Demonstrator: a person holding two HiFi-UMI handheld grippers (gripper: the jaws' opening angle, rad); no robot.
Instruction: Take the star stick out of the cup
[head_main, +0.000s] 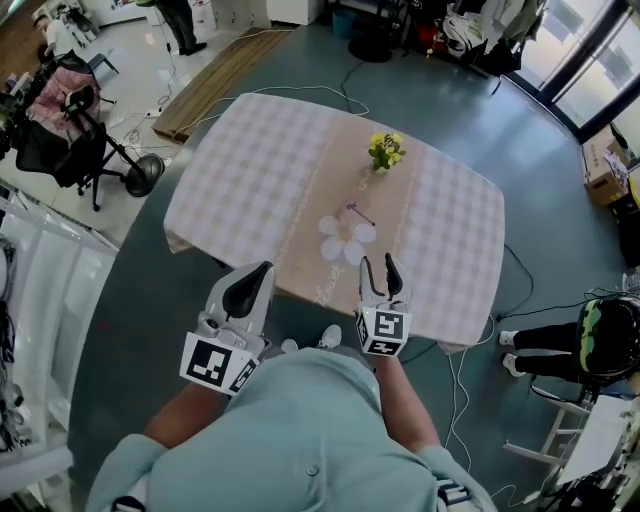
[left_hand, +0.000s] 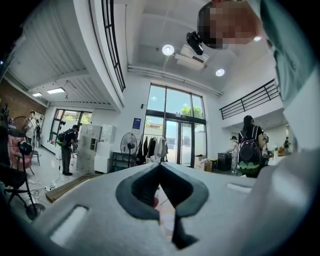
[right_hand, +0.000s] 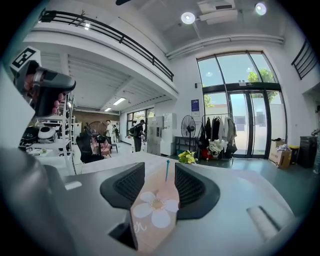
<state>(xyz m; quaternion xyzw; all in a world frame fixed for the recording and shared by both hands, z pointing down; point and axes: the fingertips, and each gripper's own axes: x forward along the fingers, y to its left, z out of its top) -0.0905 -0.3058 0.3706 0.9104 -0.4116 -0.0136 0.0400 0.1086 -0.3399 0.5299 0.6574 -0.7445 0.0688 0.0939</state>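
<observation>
Stick looks thin, light and stiff, so pinch its upper shaft; right gripper gapes wide, empty; left gripper is closed, empty.

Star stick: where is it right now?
Head view: the stick is mid-table on the runner, between the yellow flowers and the white flower print, beyond the right gripper.

Lofty studio hall: glass doors, mezzanine.
</observation>
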